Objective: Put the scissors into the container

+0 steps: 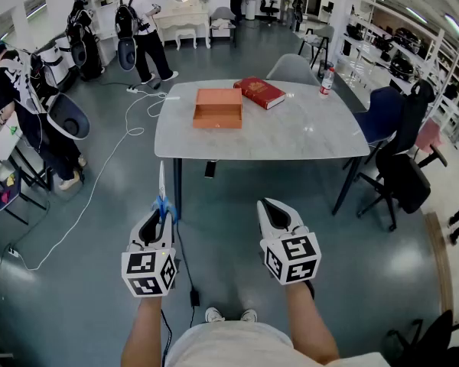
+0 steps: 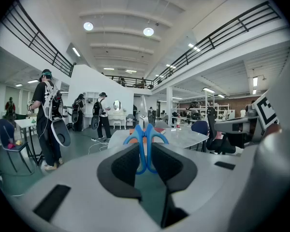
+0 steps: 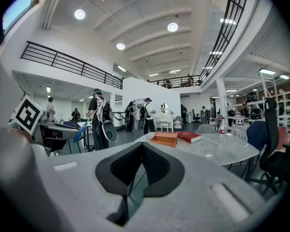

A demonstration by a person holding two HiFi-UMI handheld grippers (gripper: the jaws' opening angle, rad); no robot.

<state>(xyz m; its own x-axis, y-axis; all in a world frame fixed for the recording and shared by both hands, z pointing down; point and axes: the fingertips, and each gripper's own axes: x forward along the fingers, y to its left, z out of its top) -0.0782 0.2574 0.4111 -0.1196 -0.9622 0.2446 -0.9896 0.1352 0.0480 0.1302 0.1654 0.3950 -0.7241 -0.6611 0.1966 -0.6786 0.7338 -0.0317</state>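
Observation:
Blue-handled scissors (image 1: pixel 161 196) stand with blades pointing up, handles pinched in my left gripper (image 1: pixel 159 215), which is shut on them. In the left gripper view the blue handles (image 2: pixel 145 144) sit between the dark pads (image 2: pixel 125 164). My right gripper (image 1: pixel 272 209) hovers beside it, shut, nothing held; its pads (image 3: pixel 157 166) meet at the tips. Both grippers are held low over the floor, well short of the table. The container is an open orange box (image 1: pixel 218 107) on the grey table (image 1: pixel 291 132), also seen in the right gripper view as the orange box (image 3: pixel 166 138).
A red book (image 1: pixel 261 92) lies right of the box and a bottle (image 1: pixel 326 80) stands at the table's far right corner. Office chairs (image 1: pixel 402 159) crowd the table's right side. People with equipment stand at the left (image 1: pixel 23 105) and far back (image 1: pixel 141 25). Cables trail on the floor.

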